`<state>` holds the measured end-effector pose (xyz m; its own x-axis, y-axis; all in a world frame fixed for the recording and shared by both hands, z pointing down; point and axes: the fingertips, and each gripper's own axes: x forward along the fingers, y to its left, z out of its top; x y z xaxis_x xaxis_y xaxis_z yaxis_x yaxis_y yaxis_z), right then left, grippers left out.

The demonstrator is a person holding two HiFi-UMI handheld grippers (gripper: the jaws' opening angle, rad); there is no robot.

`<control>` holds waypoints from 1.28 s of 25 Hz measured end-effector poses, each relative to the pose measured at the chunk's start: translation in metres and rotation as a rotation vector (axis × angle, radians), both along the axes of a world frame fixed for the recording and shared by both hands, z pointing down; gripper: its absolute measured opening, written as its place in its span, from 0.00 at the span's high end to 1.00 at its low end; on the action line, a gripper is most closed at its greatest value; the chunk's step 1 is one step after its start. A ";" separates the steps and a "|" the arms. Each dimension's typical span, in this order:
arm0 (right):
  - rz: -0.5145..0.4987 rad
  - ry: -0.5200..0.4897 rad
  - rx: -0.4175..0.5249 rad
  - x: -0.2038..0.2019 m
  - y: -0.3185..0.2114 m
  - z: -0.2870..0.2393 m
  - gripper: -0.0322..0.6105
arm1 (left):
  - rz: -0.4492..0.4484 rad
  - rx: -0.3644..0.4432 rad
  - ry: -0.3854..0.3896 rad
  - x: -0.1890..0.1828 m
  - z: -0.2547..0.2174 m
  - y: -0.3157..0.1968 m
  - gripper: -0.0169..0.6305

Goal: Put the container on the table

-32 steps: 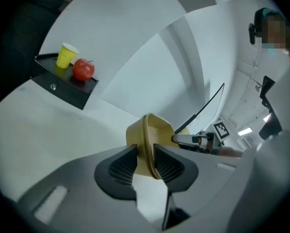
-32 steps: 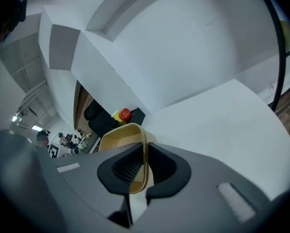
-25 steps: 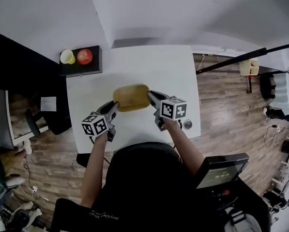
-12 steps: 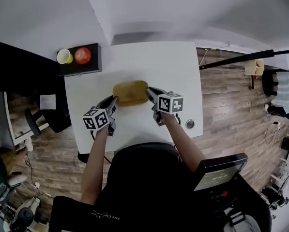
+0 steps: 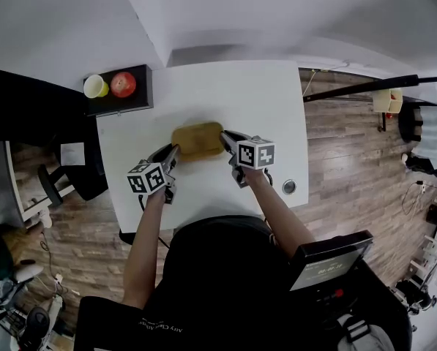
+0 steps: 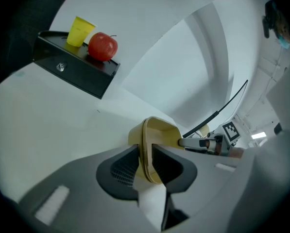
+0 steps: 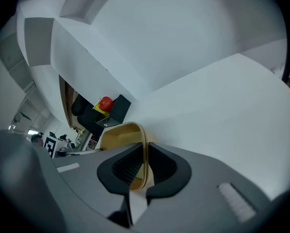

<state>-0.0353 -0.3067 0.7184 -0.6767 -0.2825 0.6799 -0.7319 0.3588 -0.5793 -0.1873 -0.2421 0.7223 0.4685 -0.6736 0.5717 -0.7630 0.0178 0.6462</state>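
A yellow oval container hangs low over the white table, held between both grippers. My left gripper is shut on the rim at the container's left end; in the left gripper view the thin yellow wall stands pinched between the two dark pads. On the opposite end my right gripper is shut on the rim, and its own view shows the wall clamped edge-on. Whether the container's base touches the table cannot be made out.
A black box at the table's far left corner carries a yellow cup and a red apple. A small round metal thing lies near the table's right front corner. A wooden floor surrounds the table, with a chair at the left.
Both grippers have sunk toward the table with the container between them. The container now looks smaller and lower than a second ago. Both grips are unchanged.
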 end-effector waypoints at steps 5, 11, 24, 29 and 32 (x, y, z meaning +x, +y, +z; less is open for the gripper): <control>-0.014 -0.002 -0.020 -0.003 0.001 0.018 0.86 | -0.006 -0.015 -0.012 0.000 0.006 -0.002 0.83; -0.009 0.012 -0.022 -0.003 0.000 0.018 0.85 | -0.014 -0.024 -0.007 -0.004 0.011 -0.002 0.83; -0.048 0.028 -0.006 0.001 0.011 0.022 0.83 | -0.002 -0.034 -0.020 0.000 0.014 0.010 0.81; -0.058 0.037 0.016 0.002 0.019 0.020 0.75 | -0.018 -0.016 -0.041 -0.005 0.008 0.017 0.79; -0.057 0.044 0.040 0.006 0.026 0.015 0.70 | -0.023 0.001 -0.063 -0.007 0.003 0.025 0.77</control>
